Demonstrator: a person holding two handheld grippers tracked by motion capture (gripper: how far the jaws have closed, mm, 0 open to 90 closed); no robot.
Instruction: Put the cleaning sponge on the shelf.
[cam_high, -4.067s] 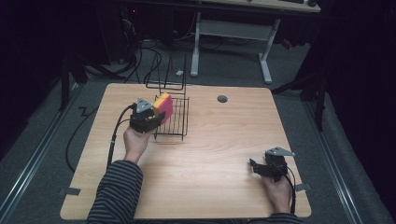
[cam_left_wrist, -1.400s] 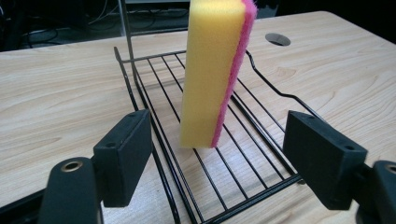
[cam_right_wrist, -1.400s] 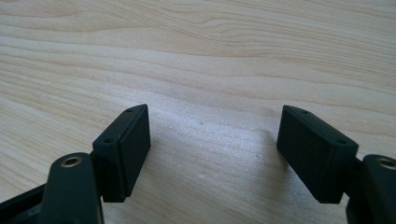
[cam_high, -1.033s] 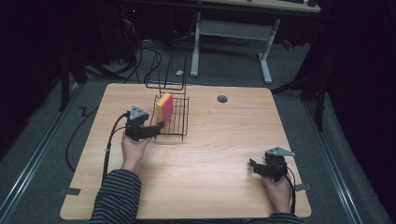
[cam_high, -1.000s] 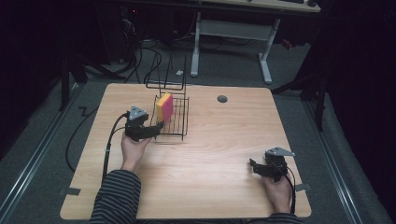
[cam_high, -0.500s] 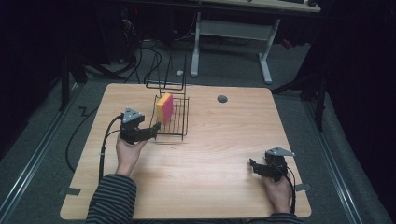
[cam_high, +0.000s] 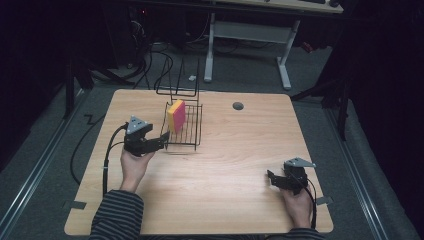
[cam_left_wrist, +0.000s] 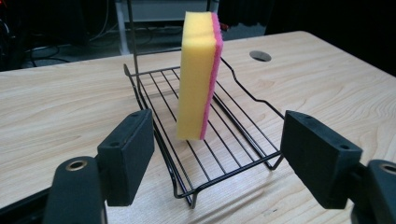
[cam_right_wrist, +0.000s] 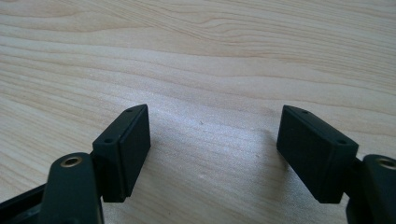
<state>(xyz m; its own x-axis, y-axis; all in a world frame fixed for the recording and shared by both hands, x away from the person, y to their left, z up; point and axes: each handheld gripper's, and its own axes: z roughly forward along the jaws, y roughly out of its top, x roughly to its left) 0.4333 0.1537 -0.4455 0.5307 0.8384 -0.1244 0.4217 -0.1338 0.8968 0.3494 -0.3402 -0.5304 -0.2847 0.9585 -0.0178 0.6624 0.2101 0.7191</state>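
Note:
A yellow sponge with a pink face (cam_high: 175, 115) (cam_left_wrist: 198, 74) stands on edge in a black wire rack (cam_high: 185, 134) (cam_left_wrist: 224, 149) on the wooden table. My left gripper (cam_high: 161, 140) (cam_left_wrist: 217, 156) is open, a short way off the rack's left end, nothing between its jaws. The sponge stands well beyond its fingertips, untouched. My right gripper (cam_high: 272, 179) (cam_right_wrist: 212, 149) rests open low over bare wood near the table's front right corner, holding nothing.
The wooden table (cam_high: 235, 165) has a round cable hole (cam_high: 238, 106) at the back. A tall wire handle (cam_high: 180, 80) rises behind the rack. Cables and a desk frame (cam_high: 250, 35) lie on the floor beyond the far edge.
My left gripper has let go of the sponge, left it standing in the rack, and drawn back toward the left and the person. The right gripper has stayed put.

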